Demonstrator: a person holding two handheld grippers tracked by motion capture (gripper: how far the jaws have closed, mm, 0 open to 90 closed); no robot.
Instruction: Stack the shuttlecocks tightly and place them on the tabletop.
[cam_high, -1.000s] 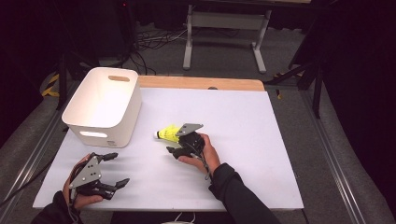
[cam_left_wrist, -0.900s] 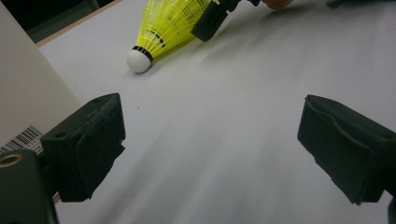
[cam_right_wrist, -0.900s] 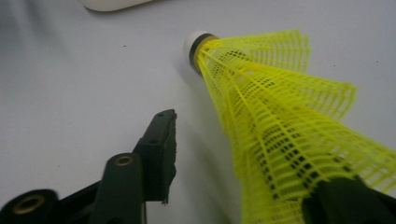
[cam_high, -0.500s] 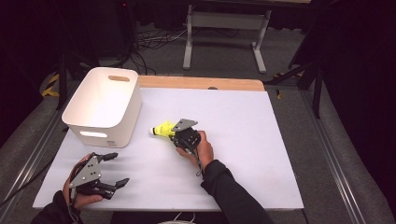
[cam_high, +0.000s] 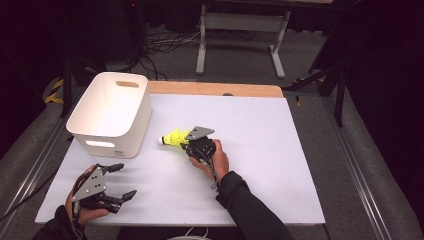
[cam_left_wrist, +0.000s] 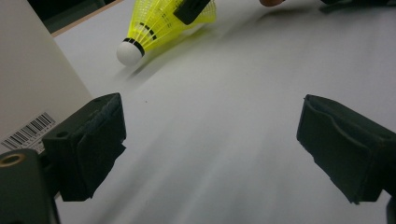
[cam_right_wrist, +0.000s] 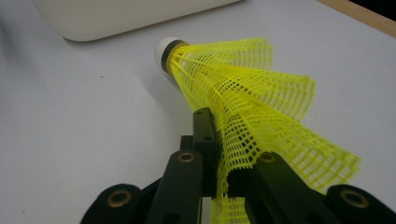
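Left gripper (cam_high: 117, 182): rests on the white table (cam_high: 280, 165) at about 7 o'clock, jaws spread wide with nothing between them; its pads (cam_left_wrist: 95, 140) stand well apart in the left gripper view.

Bin (cam_high: 112, 112): white, open-topped, with handle slots, at about 10 o'clock on the table; it looks empty. Its near wall carries a barcode label (cam_left_wrist: 28, 132).

Shuttlecock (cam_high: 173, 138): yellow mesh skirt with a white cork nose, near the table's middle, just to the 3 o'clock side of the bin. The nose (cam_right_wrist: 164, 49) points at the bin wall.

Right gripper (cam_high: 192, 145): jaws clenched on the shuttlecock's skirt edge (cam_right_wrist: 233, 154), pinching the mesh near its wide end, with the person's hand (cam_high: 212, 160) behind it.

Step in hand: judged as carrying the shuttlecock to the bin. The pinch sits on thin mesh only, so a steady grip without more squeezing seems wise; lift first, enough for the nose to clear the rim, then travel toward 10 o'clock and let go over the bin's middle.

In the way: the bin's near wall, directly ahead of the nose. The left gripper lies well clear of that path.

Around: wooden strip (cam_high: 215, 89) along the table's far edge; a metal stand (cam_high: 240, 22) and cables on the floor at 12 o'clock.
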